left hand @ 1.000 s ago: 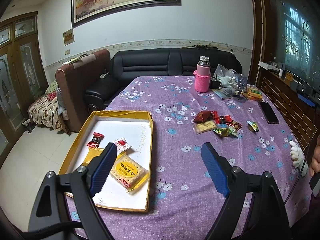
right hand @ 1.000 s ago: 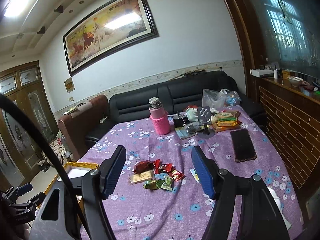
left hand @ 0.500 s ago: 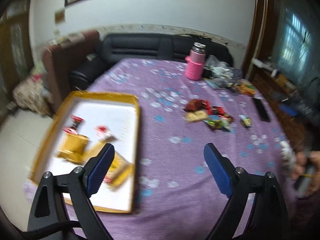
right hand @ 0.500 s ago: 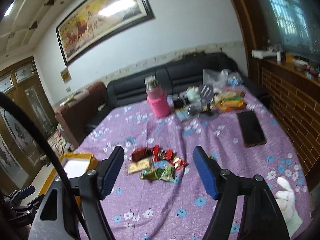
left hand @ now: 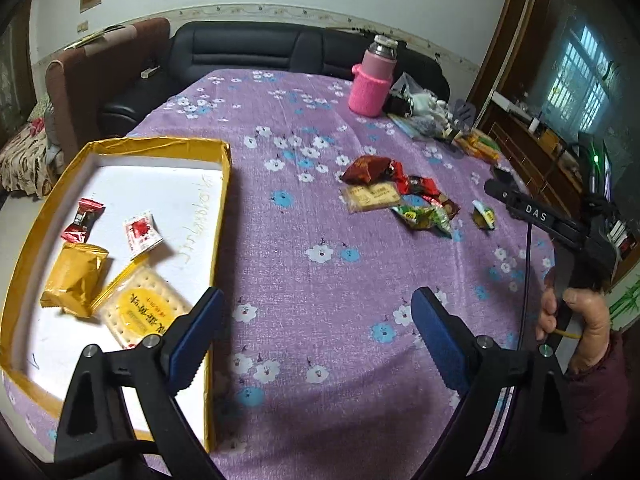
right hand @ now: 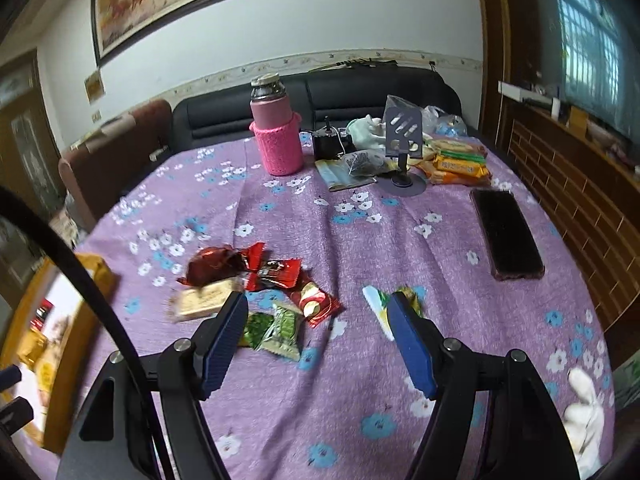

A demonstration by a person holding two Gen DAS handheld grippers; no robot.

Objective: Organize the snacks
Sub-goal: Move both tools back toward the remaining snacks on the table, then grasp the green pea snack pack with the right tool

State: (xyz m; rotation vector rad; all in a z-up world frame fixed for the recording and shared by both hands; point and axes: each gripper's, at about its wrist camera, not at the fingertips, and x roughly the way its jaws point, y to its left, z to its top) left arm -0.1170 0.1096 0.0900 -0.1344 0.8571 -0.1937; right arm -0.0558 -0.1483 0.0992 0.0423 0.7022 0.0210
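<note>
Since a second earlier the wide-open, empty right gripper (right hand: 318,334) had dropped toward the loose pile of foil-wrapped snacks (right hand: 262,288) beside the gold-rimmed white tray (left hand: 222,184), and a clean pick called for straddling one edge wrapper, say the green foil packet (right hand: 282,334), while the left gripper (left hand: 310,338) hung open too.

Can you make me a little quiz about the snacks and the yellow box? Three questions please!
1. How many snacks lie inside the yellow box?
2. True or false: the right gripper is squeezing a snack.
3. Which stands nearest the pink bottle? A) the black phone B) the snack pile C) the yellow box

Key
1. Four: a red candy, a white packet, a gold packet and a cracker pack.
2. False. It is open and empty above the pile.
3. B
</note>
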